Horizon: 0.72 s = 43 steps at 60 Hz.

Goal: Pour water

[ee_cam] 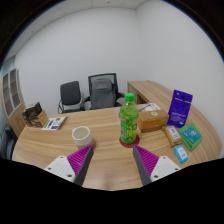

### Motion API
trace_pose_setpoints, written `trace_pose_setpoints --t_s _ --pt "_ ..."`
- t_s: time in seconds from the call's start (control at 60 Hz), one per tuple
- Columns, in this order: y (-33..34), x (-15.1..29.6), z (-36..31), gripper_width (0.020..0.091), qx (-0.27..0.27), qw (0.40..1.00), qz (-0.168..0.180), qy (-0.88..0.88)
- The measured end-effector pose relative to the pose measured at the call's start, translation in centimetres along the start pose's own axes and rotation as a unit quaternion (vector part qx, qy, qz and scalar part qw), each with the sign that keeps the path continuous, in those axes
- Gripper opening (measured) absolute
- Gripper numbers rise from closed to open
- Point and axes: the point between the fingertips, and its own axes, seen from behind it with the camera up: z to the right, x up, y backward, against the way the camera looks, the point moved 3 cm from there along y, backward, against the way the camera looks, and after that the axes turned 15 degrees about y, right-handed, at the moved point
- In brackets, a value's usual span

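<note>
Gripper [112,160] fingers spread wide, holding nothing. Bottle [128,120] stands on the wooden table [60,150] just ahead, at about 1 o'clock, upright, long axis vertical, green cap up. Looks like rigid plastic, maybe slick; weight depends on fill, hard to tell here. Grab mid-body at the label. Cup [81,135] at 11 o'clock, near bottle. Chairs [88,94] beyond.
</note>
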Motion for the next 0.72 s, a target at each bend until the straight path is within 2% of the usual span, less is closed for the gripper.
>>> trace_pose_setpoints --t_s 0.117,0.383,0.617,0.717 --pt "4.1 2.4 -1.2 0.0809 0.016 1.000 -0.009 0.004" --pt "9.6 7.8 -4.6 0.0811 0.054 0.997 0.031 0.044" --pt "10.9 9.3 -6.0 0.0809 0.066 0.995 0.047 0.062" --pt "10.9 9.3 -6.2 0.0807 0.068 0.995 0.044 0.060"
